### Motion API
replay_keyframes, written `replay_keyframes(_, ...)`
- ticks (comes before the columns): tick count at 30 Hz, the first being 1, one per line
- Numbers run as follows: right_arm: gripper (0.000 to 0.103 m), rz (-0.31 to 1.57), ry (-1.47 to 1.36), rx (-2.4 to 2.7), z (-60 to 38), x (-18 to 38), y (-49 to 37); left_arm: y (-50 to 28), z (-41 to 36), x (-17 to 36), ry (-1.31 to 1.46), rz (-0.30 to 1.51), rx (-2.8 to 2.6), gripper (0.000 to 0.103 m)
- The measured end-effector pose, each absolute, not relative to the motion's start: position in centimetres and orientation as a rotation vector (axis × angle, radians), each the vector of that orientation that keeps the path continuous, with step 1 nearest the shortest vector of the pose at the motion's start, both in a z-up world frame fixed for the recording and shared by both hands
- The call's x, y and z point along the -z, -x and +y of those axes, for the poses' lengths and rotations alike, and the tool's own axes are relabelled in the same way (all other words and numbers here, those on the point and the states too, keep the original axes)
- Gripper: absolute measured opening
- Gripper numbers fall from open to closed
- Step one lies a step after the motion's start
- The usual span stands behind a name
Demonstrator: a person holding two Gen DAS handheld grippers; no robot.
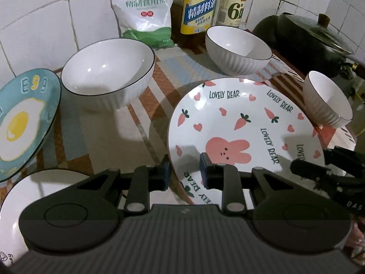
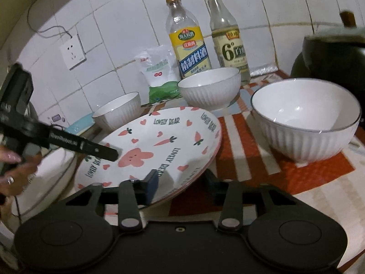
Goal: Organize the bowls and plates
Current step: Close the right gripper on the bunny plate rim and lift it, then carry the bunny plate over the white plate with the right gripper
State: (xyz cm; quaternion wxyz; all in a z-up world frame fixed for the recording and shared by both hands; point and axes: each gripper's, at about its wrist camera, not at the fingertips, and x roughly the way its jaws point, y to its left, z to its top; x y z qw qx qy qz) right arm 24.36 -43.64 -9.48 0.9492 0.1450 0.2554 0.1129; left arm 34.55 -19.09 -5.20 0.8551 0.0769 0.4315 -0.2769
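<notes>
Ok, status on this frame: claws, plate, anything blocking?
Both claws astride the rabbit plate rim: left claw, right claw; grip unclear. Plate tilted, off the cloth. Three white bowls close by; nearest right.

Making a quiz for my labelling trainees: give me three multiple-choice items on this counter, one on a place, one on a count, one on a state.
1. In the left wrist view, where is the egg plate? A far left; B centre; C far right.
2. How many white bowls? A one; B three; C five.
3. The bowls are: A stacked; B upside down; C upright, empty.
Answers: A, it sits at the left edge; B, three stand apart; C, all insides show bare.
</notes>
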Motion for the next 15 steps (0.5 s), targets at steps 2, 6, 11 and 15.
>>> replay_keyframes(2,0.042,0.530,-0.285,-0.209,-43.3,9.3,-24.4,-34.1,-19.2,5.2,-0.168,0.883,0.566,0.025)
replay_keyframes(6,0.035,0.538,-0.274,-0.140,-42.7,9.1,-24.5,-33.1,-19.7,5.2,-0.202,0.833,0.530,0.026)
replay_keyframes(11,0.028,0.539,-0.308,-0.109,-43.2,9.2,-24.6,-31.6,-19.7,4.9,-0.238,0.790,0.511,0.027)
replay_keyframes(15,0.025,0.570,-0.370,-0.101,-43.9,8.8,-24.6,-30.6,-19.6,4.6,-0.253,0.790,0.521,0.027)
